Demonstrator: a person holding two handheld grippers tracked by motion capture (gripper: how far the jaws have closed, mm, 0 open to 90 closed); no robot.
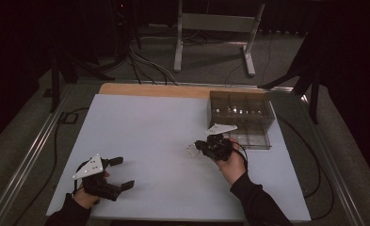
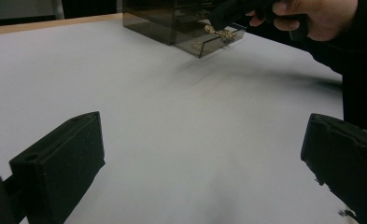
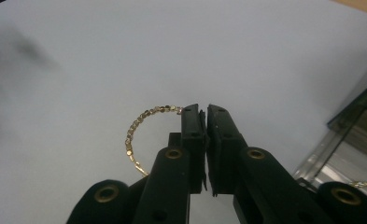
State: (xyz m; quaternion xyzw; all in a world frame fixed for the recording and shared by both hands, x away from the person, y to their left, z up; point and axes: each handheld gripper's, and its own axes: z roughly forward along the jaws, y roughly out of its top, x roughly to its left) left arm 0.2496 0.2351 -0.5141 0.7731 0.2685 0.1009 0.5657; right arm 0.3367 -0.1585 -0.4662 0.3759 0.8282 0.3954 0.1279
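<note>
A: Chain (image 3: pixel 141 122), gold, fine-linked, one item. Pinched at one end between the pressed-together jaws of the right gripper (image 3: pixel 203 112), the rest curling down in a loop over the white table (image 1: pixel 140 122), toward its right edge. What else is listed, biggest first?

B: Table as said, bare across the middle. Next, organiser box (image 1: pixel 241 117), smoky clear plastic, divided into compartments, at the far right corner of the table; a drawer stands pulled out toward the person, and something gold (image 2: pixel 221 32) lies in it, too small to name. Then the left gripper (image 1: pixel 118 173), jaws wide apart with nothing between them, near the front left corner.

A: Risks?

B: Largest, in my judgement: the box is light, and a knock from the hand or gripper body on the open drawer front could shove it along the table or tip the contents. Next: the loop could catch the drawer rim on the way in and drag, leaving the chain half outside. Smallest but likeliest: the hold is on a few links only, so a quick swing or slight easing of the jaws could let the chain slip out onto the table, where it is hard to pick up again.
</note>
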